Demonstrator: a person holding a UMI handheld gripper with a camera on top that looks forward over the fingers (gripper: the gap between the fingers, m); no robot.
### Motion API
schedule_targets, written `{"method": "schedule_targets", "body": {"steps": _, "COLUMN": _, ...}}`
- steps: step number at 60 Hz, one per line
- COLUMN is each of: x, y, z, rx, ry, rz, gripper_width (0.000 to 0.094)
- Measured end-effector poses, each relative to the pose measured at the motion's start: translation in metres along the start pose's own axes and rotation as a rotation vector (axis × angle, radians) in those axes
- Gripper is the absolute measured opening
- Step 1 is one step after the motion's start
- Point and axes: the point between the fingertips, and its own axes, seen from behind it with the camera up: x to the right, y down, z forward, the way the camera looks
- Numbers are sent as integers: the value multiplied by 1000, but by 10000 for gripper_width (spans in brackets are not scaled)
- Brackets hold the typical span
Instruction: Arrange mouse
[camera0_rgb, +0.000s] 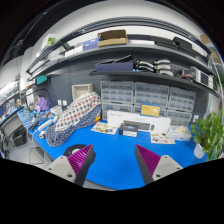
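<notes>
Two gripper fingers (82, 158), one pad each. One blue desk (115, 160). One potted plant (210, 133) at desk's right edge. Two wall shelves (130, 45).

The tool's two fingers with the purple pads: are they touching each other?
Apart. In the gripper view, the tool has bare blue table plainly showing between its two fingers, and nothing is held between them.
</notes>
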Motion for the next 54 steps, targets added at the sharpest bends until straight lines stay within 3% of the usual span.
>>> {"method": "schedule_targets", "body": {"steps": 11, "x": 24, "y": 37, "z": 13, "rx": -29, "ry": 46, "rz": 25, "gripper_width": 850}}
{"method": "schedule_targets", "body": {"steps": 35, "x": 157, "y": 208, "z": 27, "rx": -268, "ry": 241, "rz": 88, "gripper_width": 854}}
{"method": "schedule_targets", "body": {"steps": 54, "x": 271, "y": 237, "z": 86, "rx": -334, "ry": 350, "rz": 136, "gripper_width": 839}}
